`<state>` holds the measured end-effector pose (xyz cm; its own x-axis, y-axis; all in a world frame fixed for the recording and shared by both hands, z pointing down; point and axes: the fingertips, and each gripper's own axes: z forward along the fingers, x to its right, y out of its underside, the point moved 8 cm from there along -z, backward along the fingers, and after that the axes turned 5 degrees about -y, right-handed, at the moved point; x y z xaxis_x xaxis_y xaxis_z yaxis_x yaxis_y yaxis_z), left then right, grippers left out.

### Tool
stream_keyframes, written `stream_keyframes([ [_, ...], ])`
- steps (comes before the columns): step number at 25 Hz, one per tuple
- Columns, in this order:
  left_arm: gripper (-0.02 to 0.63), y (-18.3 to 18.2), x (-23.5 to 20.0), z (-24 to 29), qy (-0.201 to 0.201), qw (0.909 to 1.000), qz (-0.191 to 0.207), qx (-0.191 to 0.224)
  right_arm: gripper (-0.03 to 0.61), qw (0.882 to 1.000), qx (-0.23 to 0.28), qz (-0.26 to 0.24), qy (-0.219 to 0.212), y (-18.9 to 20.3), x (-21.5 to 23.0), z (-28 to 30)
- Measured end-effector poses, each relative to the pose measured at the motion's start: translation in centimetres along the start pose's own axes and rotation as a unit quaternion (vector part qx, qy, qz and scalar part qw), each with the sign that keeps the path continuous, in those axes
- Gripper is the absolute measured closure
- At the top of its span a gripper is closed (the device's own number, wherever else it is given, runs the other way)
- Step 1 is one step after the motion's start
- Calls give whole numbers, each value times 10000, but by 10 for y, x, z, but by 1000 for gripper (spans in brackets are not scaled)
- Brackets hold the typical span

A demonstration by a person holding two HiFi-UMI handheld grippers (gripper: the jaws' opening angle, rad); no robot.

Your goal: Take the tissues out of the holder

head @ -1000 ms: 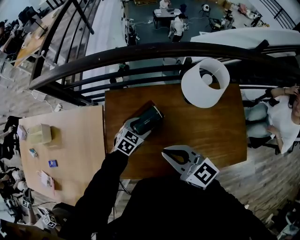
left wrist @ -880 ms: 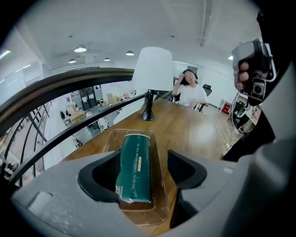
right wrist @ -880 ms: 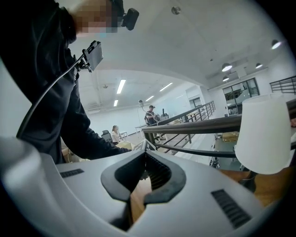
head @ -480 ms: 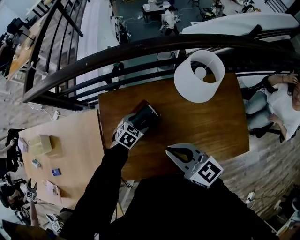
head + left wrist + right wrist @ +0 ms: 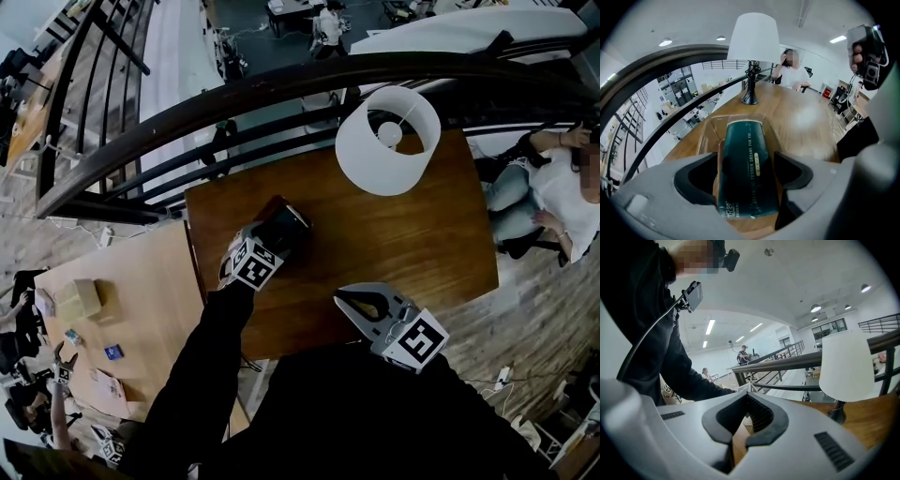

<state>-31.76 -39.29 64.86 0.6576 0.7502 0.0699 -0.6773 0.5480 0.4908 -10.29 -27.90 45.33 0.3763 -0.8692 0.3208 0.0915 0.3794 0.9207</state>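
We see a clear plastic holder [image 5: 704,136] lying on the wooden table [image 5: 412,244], toward the table's left part and well apart from the lamp [image 5: 387,141] at the far edge. Inside the holder lies one dark green tissue pack [image 5: 745,140], set lengthwise, its printed top face up and its near end pointing toward the camera. From the head view we can make out the pack [image 5: 289,225] as a dark block, but not the holder's clear walls.

Our left gripper [image 5: 746,173] reaches along the holder with a jaw on each side, and the jaws are opening: the claw is released, the pads standing just beside the holder and pack rather than squeezing them. The pack stays in the holder.

Our right gripper [image 5: 746,397] hangs over the table's near edge with its tips clenched together and nothing between them.

On the lighter table [image 5: 141,281] to the left sits a tan box [image 5: 77,300]; we cannot tell what it holds.
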Motion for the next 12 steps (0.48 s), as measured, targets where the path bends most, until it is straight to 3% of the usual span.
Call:
stream_keyframes([
  [12,268,7,-3,15,181,9994,-201,-200,572,10000,-65,33,34,3,1,1],
])
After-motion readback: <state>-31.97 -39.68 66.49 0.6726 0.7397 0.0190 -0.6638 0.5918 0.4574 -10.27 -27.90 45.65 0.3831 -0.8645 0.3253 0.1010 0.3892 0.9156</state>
